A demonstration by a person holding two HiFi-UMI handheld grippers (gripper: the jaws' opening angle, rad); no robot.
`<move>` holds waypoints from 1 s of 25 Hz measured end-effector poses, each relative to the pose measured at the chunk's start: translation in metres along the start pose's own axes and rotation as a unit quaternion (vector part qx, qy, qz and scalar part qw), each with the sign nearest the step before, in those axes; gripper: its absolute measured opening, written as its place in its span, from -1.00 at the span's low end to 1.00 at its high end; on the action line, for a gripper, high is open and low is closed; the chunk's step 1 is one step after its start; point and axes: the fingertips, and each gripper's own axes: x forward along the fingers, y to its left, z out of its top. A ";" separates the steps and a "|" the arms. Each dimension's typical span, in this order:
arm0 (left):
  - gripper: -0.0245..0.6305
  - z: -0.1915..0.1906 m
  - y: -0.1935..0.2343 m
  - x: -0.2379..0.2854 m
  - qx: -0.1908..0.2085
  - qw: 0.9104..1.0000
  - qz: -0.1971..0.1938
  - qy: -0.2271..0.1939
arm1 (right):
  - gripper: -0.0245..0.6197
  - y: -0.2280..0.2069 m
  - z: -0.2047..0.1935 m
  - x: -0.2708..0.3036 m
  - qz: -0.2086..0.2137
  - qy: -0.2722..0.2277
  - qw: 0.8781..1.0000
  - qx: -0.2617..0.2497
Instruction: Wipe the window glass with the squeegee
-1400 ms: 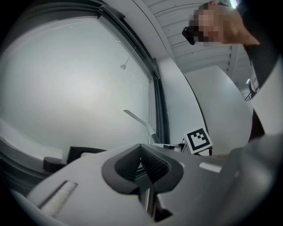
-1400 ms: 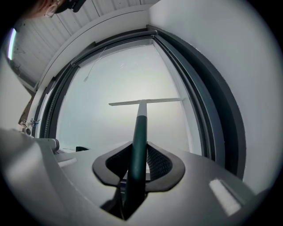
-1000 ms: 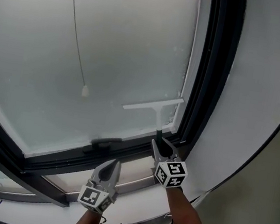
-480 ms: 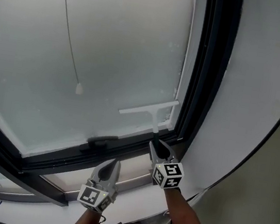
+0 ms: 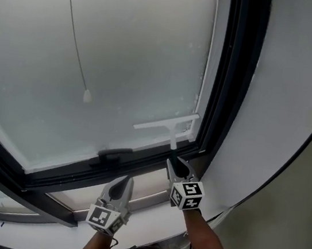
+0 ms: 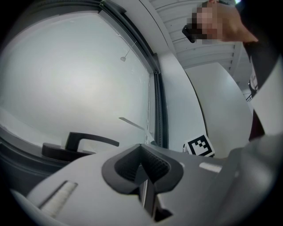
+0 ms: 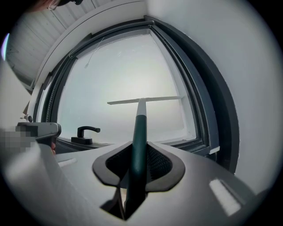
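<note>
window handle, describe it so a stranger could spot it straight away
Start at the big frosted window glass and drop to its dark bottom frame. The window handle is the black lever lying along that frame, left of the white squeegee; it is the only thing sticking out of the frame.

All three views near, facing window glass [image 5: 132, 48]

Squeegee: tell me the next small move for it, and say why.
Probably carry the squeegee up and leftward over the glass to start a fresh downward stroke. The right gripper is shut on its handle, and the blade lies low in the pane's right corner, just above the bottom frame, so little room is left below it.
</note>
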 end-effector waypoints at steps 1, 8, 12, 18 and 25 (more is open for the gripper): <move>-0.93 0.000 0.000 0.000 0.000 1.000 -0.001 0.000 | -0.64 0.000 -0.002 0.000 0.000 0.002 1.000 0.001; -0.93 -0.002 -0.002 -0.001 -0.002 1.000 -0.003 0.005 | -0.64 0.001 -0.016 -0.004 -0.001 0.019 1.000 0.003; -0.93 -0.004 -0.001 -0.004 -0.001 1.000 -0.002 0.005 | -0.64 0.002 -0.026 -0.006 -0.002 0.028 1.000 0.006; -0.93 -0.002 0.001 -0.005 -0.002 1.000 0.001 0.001 | -0.64 -0.001 -0.032 -0.006 -0.005 0.037 0.999 0.002; -0.93 0.003 0.007 -0.016 -0.001 1.000 0.005 -0.002 | -0.64 0.027 0.025 -0.016 0.003 -0.034 0.999 -0.016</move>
